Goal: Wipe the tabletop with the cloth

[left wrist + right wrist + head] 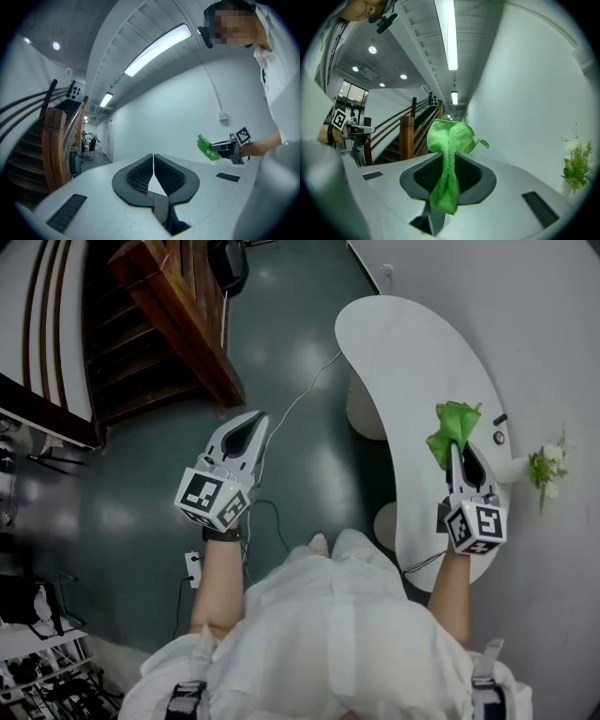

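Observation:
A green cloth (pixel 452 430) is pinched in my right gripper (pixel 457 448), which is shut on it and held above the white curved tabletop (pixel 394 352). In the right gripper view the cloth (pixel 447 159) bunches between the jaws and fans out past the tips. My left gripper (pixel 246 426) hangs over the dark green floor, left of the table, its jaws closed together with nothing between them (pixel 153 161). The left gripper view shows the right gripper and the cloth (pixel 206 147) off to the right.
A wooden staircase (pixel 159 315) rises at the upper left. A cable (pixel 300 399) runs across the floor toward the table. A small vase of white flowers (pixel 544 467) and a small dark object (pixel 500 420) sit at the table's right edge by the wall.

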The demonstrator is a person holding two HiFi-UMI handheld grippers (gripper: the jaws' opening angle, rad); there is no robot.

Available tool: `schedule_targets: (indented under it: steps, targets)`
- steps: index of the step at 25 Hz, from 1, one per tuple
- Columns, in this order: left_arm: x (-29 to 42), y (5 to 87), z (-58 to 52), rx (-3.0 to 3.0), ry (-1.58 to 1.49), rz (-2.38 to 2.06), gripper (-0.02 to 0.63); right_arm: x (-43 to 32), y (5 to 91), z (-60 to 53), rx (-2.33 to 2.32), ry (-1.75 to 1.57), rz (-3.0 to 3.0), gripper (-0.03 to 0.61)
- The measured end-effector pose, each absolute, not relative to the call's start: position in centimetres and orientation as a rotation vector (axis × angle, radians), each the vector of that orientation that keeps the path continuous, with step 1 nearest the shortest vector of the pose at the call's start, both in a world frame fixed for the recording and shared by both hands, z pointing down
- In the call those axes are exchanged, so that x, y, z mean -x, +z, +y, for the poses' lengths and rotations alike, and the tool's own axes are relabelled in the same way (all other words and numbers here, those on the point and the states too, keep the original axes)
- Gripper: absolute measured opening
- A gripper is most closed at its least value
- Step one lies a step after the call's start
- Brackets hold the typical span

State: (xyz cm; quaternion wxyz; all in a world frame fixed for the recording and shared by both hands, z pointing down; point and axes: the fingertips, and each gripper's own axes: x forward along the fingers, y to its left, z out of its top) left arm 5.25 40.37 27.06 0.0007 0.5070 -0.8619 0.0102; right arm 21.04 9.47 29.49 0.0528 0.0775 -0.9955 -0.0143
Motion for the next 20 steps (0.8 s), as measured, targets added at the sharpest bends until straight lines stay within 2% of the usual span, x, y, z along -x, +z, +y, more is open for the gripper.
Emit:
schedule_targets:
  steps: [9,15,20]
  targets:
    - [1.8,27.9,36.3,-1.694,0.065,-2.628,0.018,-12.6,30.1,8.5,-0.245,-0.023,-3.047,0.071]
    - [11.8,26.9,28.7,-1.809,0.090,-2.533,0.018,-4.9,30.0,2.8,-0.371,0.061,-3.039,0.071]
    - [16.6,26.5,21.4,-1.907,0.104,-2.473,0.018,-0.9,30.6,-1.8,-0.430,0.099,-3.033,0.071]
